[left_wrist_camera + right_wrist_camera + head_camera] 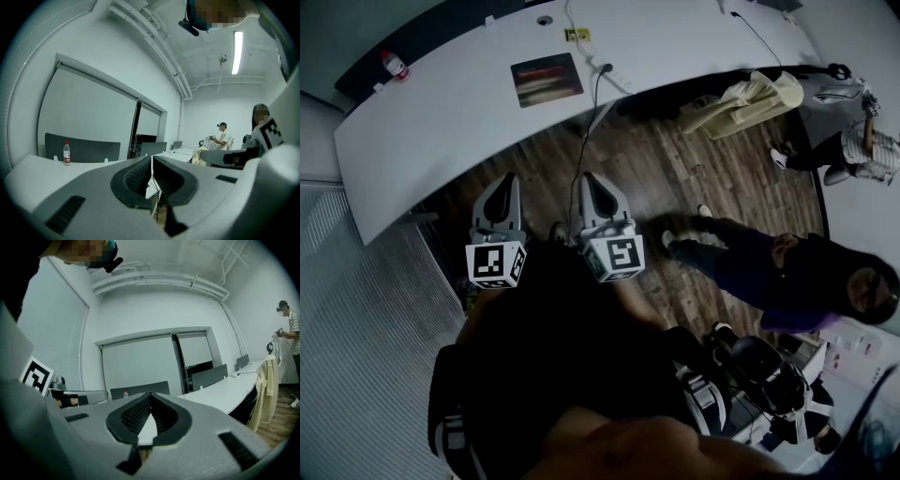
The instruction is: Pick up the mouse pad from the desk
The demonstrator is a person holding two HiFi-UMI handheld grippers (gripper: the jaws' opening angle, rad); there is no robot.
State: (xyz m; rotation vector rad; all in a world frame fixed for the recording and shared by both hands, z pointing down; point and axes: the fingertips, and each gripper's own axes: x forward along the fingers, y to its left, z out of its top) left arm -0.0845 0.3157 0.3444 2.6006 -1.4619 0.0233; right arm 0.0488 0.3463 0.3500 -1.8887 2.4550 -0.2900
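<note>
The mouse pad [546,79] is a dark rectangle lying flat on the white curved desk [441,112], far ahead of both grippers. My left gripper [505,180] and right gripper [592,179] are held side by side over the wooden floor, short of the desk's near edge. They point level toward the desk. Both are shut with nothing between the jaws. In the left gripper view the gripper [151,160] shows its jaws touching; in the right gripper view the gripper [149,398] shows the same. Neither gripper view shows the mouse pad.
A water bottle [394,64] stands at the desk's far left, seen too from the left gripper [66,153]. Cables [598,80] run across the desk and hang down. A chair with a yellow jacket [742,100] stands right. A seated person [853,141] and another person [769,272] are at right.
</note>
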